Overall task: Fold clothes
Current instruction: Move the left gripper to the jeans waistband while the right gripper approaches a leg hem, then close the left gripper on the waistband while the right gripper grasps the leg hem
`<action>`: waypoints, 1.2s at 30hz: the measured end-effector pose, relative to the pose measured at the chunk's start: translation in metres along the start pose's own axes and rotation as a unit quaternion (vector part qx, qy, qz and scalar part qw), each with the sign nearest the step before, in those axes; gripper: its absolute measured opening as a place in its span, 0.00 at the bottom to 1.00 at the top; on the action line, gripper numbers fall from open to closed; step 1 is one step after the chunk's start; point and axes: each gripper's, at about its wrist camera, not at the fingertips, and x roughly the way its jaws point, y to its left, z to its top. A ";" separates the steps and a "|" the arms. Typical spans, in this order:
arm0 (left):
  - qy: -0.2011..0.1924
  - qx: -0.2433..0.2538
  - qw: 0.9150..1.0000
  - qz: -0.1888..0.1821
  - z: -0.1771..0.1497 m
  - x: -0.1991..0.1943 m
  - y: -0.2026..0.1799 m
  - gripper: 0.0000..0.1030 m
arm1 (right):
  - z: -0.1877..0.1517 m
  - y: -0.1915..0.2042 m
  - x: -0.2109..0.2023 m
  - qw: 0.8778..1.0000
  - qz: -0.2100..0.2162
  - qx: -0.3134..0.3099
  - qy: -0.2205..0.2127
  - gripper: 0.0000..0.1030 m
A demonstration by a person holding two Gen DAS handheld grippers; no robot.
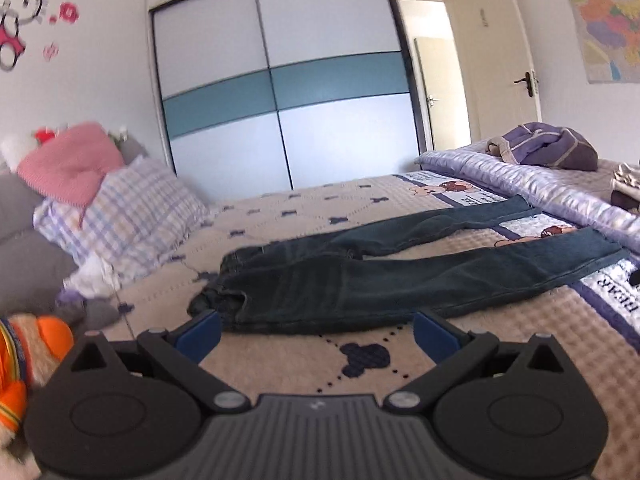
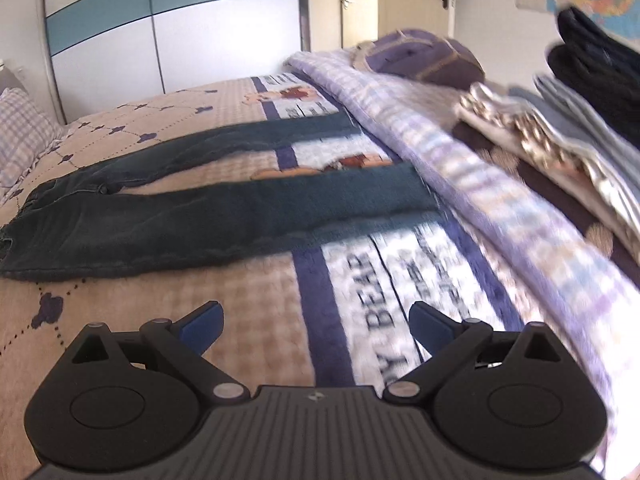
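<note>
Jeans (image 1: pixel 400 276) flat mid-bed, legs splayed toward folded quilt (image 2: pixel 500 208). My left gripper (image 1: pixel 316 334) spread at waistband, right gripper (image 2: pixel 316 328) spread, empty. Pinch near-side waist and hem together, fold leg onto leg.

One pair of jeans (image 1: pixel 400 276) lies on the bed (image 1: pixel 520 344), its two legs spread apart; two pillows sit at the head, one checked (image 1: pixel 120 212), one pink (image 1: pixel 68 164); one purple garment (image 1: pixel 548 148) lies bunched on the quilt (image 1: pixel 500 176); one stack of folded clothes (image 2: pixel 560 128); one orange plush toy (image 1: pixel 24 360); two wardrobe doors (image 1: pixel 280 80).
</note>
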 end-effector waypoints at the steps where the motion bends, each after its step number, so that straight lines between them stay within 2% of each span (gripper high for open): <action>1: 0.006 -0.010 1.000 0.000 0.000 0.005 0.004 1.00 | -0.002 -0.006 0.002 1.000 0.002 0.011 0.006 0.99; 7: 0.051 -0.094 0.994 0.002 -0.004 0.032 0.036 1.00 | 0.001 -0.023 0.006 0.998 0.020 0.063 0.006 0.99; 12: 0.105 -0.174 0.979 0.008 -0.005 0.048 0.063 1.00 | 0.007 -0.026 0.012 0.993 0.049 0.110 0.016 0.99; 16: 0.117 -0.213 0.970 0.008 0.000 0.063 0.080 1.00 | 0.010 -0.024 0.032 0.987 0.052 0.145 0.048 0.99; 21: 0.145 -0.242 0.959 0.027 -0.001 0.120 0.111 1.00 | 0.019 -0.025 0.078 0.973 0.049 0.208 0.092 0.99; 22: 0.152 -0.253 0.955 0.026 0.000 0.134 0.119 1.00 | 0.024 -0.026 0.090 0.971 0.046 0.216 0.097 0.98; 24: 0.168 -0.292 0.941 0.019 0.000 0.166 0.134 1.00 | 0.037 -0.026 0.110 0.970 0.029 0.219 0.099 0.96; 27: 0.166 -0.341 0.925 0.010 -0.003 0.210 0.147 1.00 | 0.054 -0.029 0.139 0.970 0.008 0.223 0.099 0.94; 31: 0.163 -0.363 0.917 0.025 -0.012 0.259 0.145 1.00 | 0.068 -0.030 0.180 0.970 -0.026 0.220 0.096 0.93; 33: 0.154 -0.375 0.914 0.022 -0.013 0.277 0.143 1.00 | 0.075 -0.022 0.190 0.975 -0.053 0.203 0.072 0.93; 34: 0.148 -0.380 0.913 0.027 -0.012 0.283 0.141 1.00 | 0.079 -0.020 0.192 0.978 -0.054 0.196 0.056 0.73; 35: 0.143 -0.385 0.911 0.031 -0.010 0.289 0.139 1.00 | 0.084 -0.018 0.194 0.980 -0.051 0.190 0.041 0.39; 36: 0.135 -0.388 0.911 0.033 -0.008 0.293 0.137 1.00 | 0.088 -0.019 0.193 0.979 -0.046 0.197 0.027 0.22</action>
